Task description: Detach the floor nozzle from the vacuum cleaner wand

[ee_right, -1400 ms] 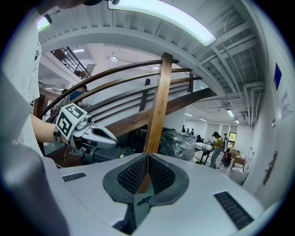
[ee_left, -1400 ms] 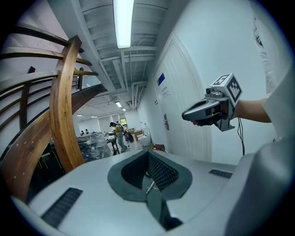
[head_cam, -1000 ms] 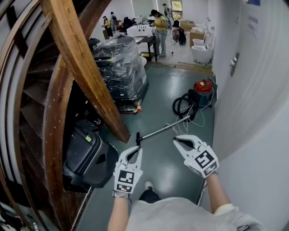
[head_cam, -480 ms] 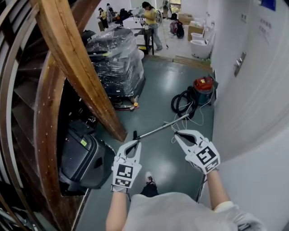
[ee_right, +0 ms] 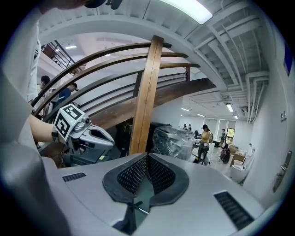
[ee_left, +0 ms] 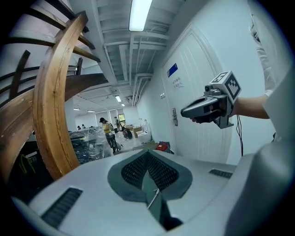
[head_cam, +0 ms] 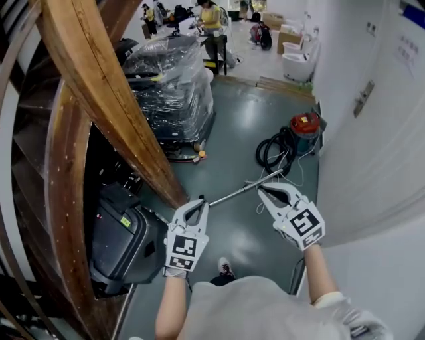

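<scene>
Silver metal, the vacuum cleaner wand [head_cam: 236,191] lies flat on the grey-green floor [head_cam: 232,126], slanting from lower left to upper right in the head view. At its lower left end sits the floor nozzle [head_cam: 201,197], a small dark piece on the end of the wand, too small to make out in detail. At the wand's upper right end a black hose [head_cam: 271,154] lies coiled on the floor beside the red-topped vacuum canister [head_cam: 302,126]. The canister stands close to the white wall [head_cam: 372,166] on the right.

The person holds two grippers out in front, side by side and apart. The left gripper [head_cam: 201,206] has its jaws pressed together with nothing between them (its own view shows the ribbed pads meeting). In the head view its tip lies just beside the nozzle. The right gripper [head_cam: 261,190] is likewise closed and empty, and in the head view its tip lies over the wand's upper end. Whether either gripper touches the wand cannot be told.

To the left rises a broad, curved wooden stair beam [head_cam: 99,86], with a black machine [head_cam: 126,232] beneath it. Beyond stands a plastic-wrapped pallet load [head_cam: 176,93], and farther off a person in a yellow top [head_cam: 211,16].
</scene>
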Action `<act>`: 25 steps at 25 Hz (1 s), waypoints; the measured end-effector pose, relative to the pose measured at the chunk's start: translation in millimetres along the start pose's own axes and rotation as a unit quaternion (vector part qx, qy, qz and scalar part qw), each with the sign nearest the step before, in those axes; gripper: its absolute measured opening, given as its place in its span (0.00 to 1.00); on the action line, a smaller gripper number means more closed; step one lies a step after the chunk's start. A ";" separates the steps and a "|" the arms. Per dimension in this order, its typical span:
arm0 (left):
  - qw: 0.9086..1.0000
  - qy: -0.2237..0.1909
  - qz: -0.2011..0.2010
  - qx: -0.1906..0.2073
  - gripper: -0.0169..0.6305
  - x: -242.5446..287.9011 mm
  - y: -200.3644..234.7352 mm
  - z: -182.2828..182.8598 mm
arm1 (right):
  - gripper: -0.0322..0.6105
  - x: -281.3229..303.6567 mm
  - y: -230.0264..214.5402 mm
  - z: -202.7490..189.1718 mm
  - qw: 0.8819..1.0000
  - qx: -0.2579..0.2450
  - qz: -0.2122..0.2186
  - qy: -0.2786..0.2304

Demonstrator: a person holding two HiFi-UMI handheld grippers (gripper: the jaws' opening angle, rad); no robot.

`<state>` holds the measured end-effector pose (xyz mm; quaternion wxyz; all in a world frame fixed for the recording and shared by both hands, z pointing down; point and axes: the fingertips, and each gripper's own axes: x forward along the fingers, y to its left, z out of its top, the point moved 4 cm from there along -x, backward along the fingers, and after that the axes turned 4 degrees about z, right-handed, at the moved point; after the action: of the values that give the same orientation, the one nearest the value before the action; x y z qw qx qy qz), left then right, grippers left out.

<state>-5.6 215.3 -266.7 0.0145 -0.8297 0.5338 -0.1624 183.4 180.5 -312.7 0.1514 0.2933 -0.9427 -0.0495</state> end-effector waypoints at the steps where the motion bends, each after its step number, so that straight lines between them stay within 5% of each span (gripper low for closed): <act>1: 1.000 0.001 0.000 -0.002 0.03 5.3 6.6 -0.8 | 0.10 6.9 -3.9 0.7 1.000 0.001 -0.001 0.001; 25: 1.000 0.011 -0.003 -0.015 0.03 78.9 113.0 -24.6 | 0.10 121.1 -48.7 6.1 1.000 -0.006 -0.003 0.025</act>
<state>-82.4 100.2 -245.6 -0.0049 -0.8297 0.5337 -0.1637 113.0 71.7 -296.4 0.1769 0.2963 -0.9373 -0.0481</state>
